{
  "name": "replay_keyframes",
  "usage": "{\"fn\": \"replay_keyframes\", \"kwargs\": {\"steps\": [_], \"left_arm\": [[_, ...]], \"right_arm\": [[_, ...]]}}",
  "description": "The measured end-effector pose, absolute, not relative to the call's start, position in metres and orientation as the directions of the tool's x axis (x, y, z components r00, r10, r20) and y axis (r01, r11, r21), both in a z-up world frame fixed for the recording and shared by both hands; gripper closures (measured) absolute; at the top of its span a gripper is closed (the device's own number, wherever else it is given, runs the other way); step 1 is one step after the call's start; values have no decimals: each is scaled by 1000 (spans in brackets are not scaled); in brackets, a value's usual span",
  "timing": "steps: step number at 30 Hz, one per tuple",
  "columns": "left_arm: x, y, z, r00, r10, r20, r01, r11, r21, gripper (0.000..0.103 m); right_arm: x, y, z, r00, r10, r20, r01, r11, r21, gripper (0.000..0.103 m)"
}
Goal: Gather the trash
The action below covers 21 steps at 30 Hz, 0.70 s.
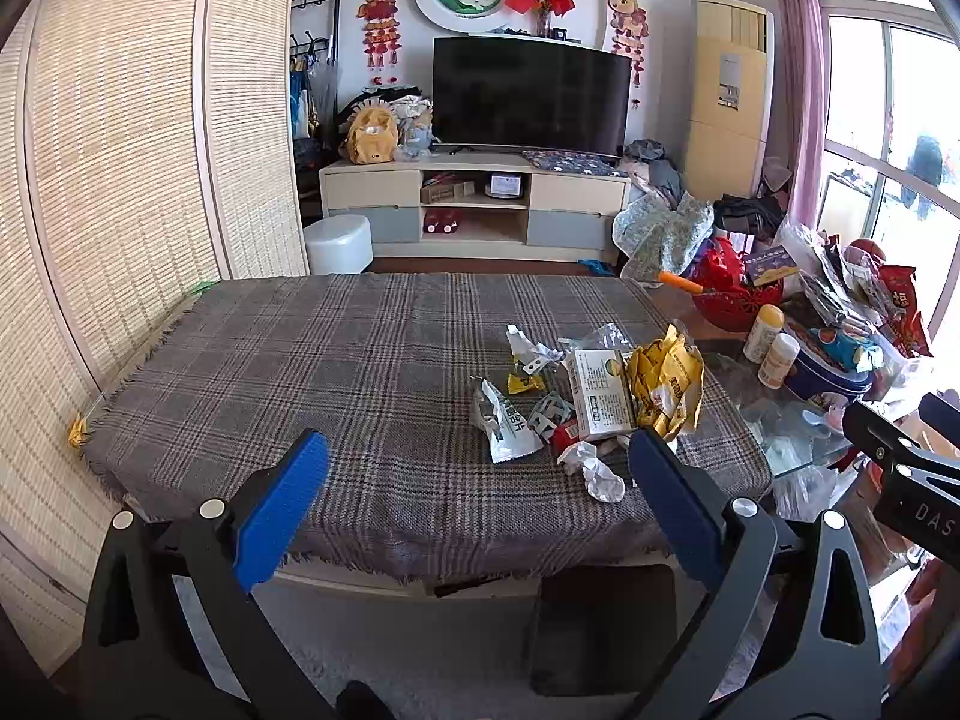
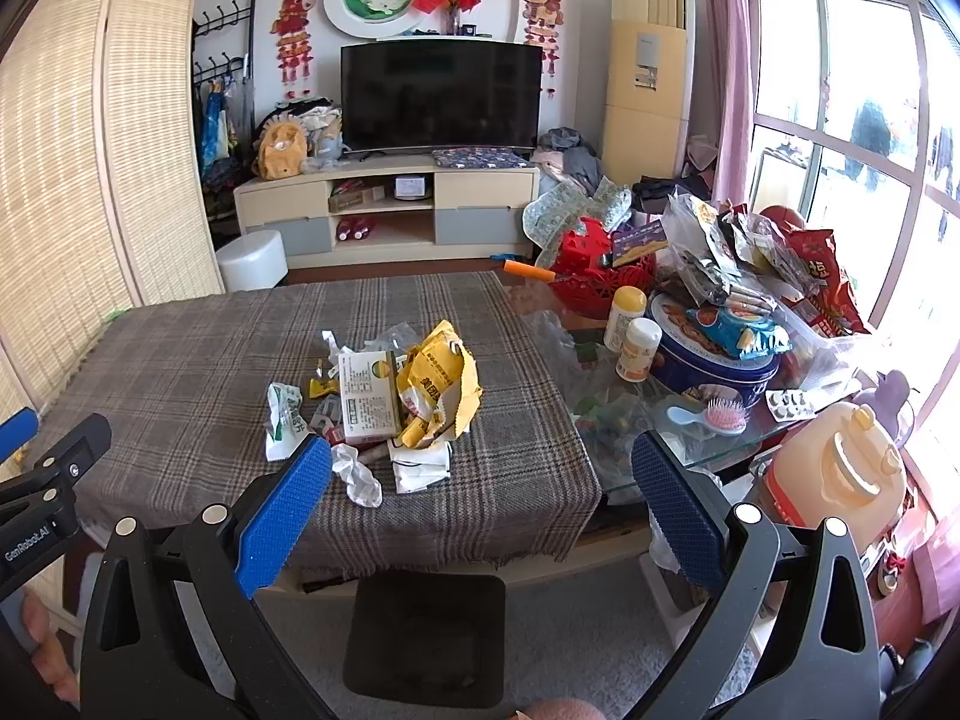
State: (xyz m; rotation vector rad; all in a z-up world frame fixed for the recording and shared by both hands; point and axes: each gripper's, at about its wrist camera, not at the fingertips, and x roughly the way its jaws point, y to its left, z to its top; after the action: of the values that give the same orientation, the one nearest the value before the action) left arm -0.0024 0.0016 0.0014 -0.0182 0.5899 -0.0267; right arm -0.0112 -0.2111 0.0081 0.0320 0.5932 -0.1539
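Observation:
A pile of trash lies on the plaid tablecloth [image 1: 300, 372] [image 2: 180, 372]: a white carton [image 1: 600, 399] [image 2: 367, 399], a crumpled yellow wrapper [image 1: 666, 384] [image 2: 441, 384], a white-green packet [image 1: 504, 426] [image 2: 282, 417], a crumpled white paper [image 1: 594, 468] [image 2: 357, 474] and a small yellow wrapper [image 1: 525, 383]. My left gripper [image 1: 477, 450] is open and empty, held before the table's near edge, left of the pile. My right gripper [image 2: 480, 456] is open and empty, near the pile's front right. Each gripper shows at the edge of the other's view.
A glass table part on the right holds a blue tin [image 2: 714, 360], two bottles [image 2: 639, 348], a red basket [image 2: 600, 276], snack bags [image 2: 816, 276] and a pink brush [image 2: 726, 417]. A dark stool [image 2: 426, 636] stands under the table's near edge. A woven screen [image 1: 120, 180] stands left.

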Motion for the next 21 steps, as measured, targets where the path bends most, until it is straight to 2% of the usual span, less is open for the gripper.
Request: {"fn": "replay_keyframes", "kwargs": {"steps": [7,12,14,21], "left_arm": [[3,1,-4,820,-23,-571,16,1000,-18,8],[16,-3,-16,804,-39,-594,33,999,-21,8],[25,-8,-25,791,-33,-610,36,999,-9,8],[54,-14,-58,743,-26,-668,33,999,-2,8]], "right_arm": [[-2,-216,-5,809,-123,-574,145,989,-9,3],[4,-224,-14,821,-65,-568,99,995,29,3],[9,-225,-20,824,-83,-560,100,995,1,3],[37,-236,-60,792,-60,-608,78,997,3,3]]}}
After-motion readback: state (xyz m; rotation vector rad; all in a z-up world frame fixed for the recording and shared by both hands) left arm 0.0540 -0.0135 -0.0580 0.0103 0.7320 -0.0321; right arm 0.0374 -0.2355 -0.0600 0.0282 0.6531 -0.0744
